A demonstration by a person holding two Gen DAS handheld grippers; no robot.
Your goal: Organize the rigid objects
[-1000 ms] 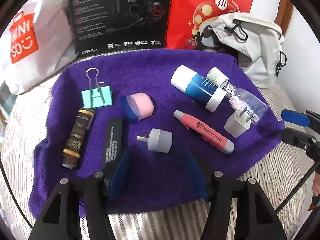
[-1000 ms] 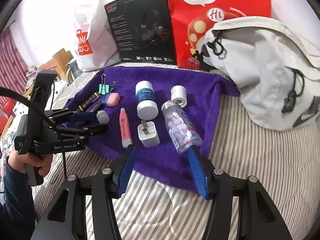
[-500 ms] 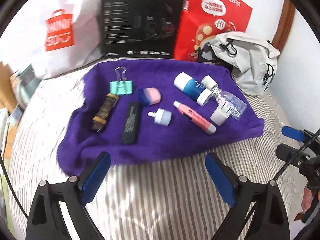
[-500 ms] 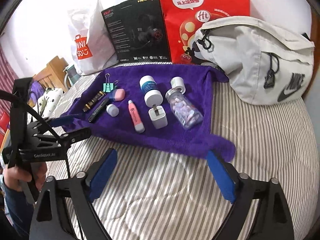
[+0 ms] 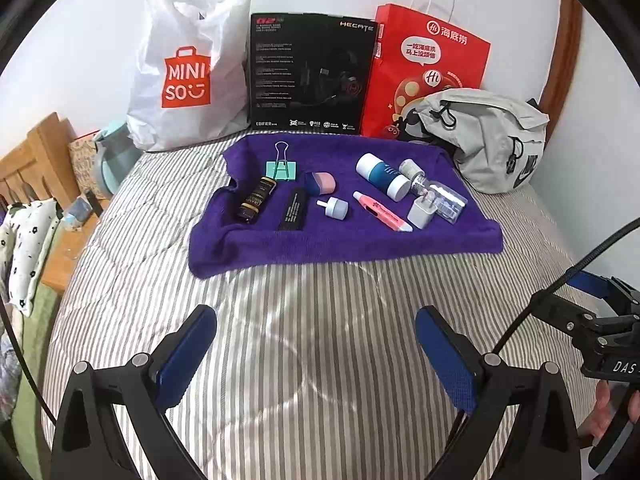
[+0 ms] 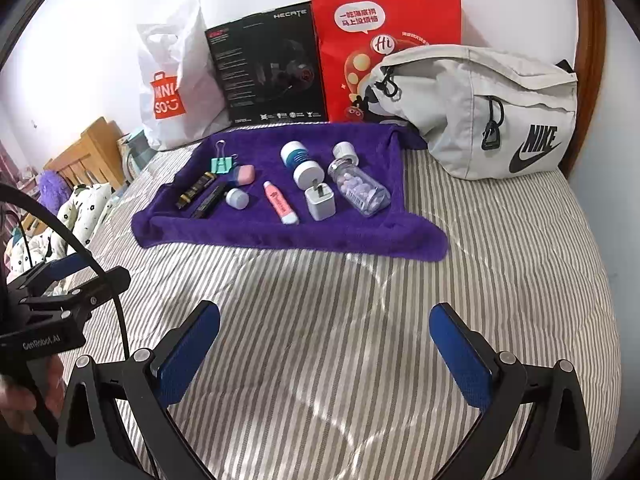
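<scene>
A purple towel (image 5: 344,246) (image 6: 248,236) lies on the striped bed and carries several small items: a green binder clip (image 5: 281,168), a dark tube (image 5: 256,199), a black bar (image 5: 294,210), a pink-and-blue case (image 5: 320,182), a small plug adapter (image 5: 335,208), a pink pen (image 5: 380,211), a white charger (image 6: 320,203), a blue-and-white bottle (image 6: 301,163) and a clear pill bottle (image 6: 360,190). My left gripper (image 5: 316,354) is open, held back over the bare bedding. My right gripper (image 6: 325,354) is open too, equally far from the towel. Neither holds anything.
Along the wall behind the towel stand a white shopping bag (image 5: 188,80), a black headset box (image 5: 312,76) and a red paper bag (image 5: 432,72). A grey waist bag (image 6: 484,108) lies at the back right. A wooden bed frame (image 5: 32,160) runs along the left.
Both grippers have pulled back from the towel toward the near side of the bed and their jaws have spread wider. The items on the towel have not moved.
</scene>
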